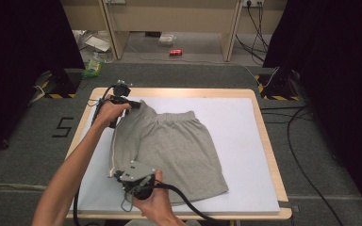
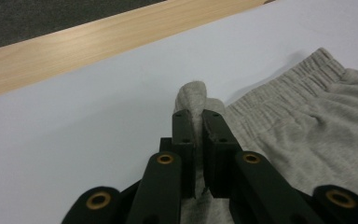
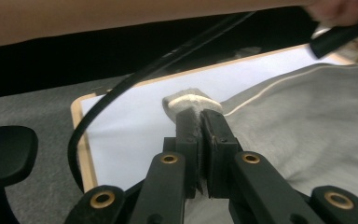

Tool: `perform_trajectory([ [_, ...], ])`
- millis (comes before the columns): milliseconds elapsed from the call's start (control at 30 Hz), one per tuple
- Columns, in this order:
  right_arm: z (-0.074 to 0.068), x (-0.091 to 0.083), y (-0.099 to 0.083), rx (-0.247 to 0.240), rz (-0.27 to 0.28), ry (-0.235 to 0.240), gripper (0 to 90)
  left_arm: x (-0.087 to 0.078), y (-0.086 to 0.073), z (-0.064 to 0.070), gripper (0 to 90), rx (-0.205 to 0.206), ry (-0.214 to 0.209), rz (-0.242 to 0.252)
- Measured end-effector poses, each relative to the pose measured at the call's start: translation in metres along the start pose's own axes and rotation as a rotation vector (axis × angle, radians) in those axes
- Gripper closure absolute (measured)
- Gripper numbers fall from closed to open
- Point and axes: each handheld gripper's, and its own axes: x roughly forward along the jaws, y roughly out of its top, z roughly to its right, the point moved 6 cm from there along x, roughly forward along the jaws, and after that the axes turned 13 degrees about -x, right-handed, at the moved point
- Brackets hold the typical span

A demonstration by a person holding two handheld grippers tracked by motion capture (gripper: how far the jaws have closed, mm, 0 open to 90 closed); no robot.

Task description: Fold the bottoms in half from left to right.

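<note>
While both grippers pinch the grey shorts, a black cable apparently crosses the white mat.

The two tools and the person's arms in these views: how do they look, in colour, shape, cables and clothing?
Both tools are black. Each ends in two flat, narrow jaws on hinged black links with brass-coloured rivets, as on the left tool and the right tool. In the high view the right tool carries a grey three-cornered plate and trails a thick black cable. The forearms are bare, with no sleeves in view.
</note>
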Motion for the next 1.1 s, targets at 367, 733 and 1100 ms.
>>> perform_trajectory([
  [367, 0.028, -0.054, -0.024, 0.078, 0.018, -0.092, 86.4, 0.009, 0.008, 0.033, 83.8, -0.02, -0.015, 0.011],
  [733, 0.044, -0.105, -0.051, 0.125, 0.026, -0.184, 86.4, 0.022, 0.022, 0.078, 83.7, -0.029, -0.072, 0.029],
  [1100, 0.055, -0.158, -0.1, 0.224, 0.004, -0.286, 86.4, 0.047, 0.023, 0.113, 83.4, -0.001, -0.065, 0.006],
])
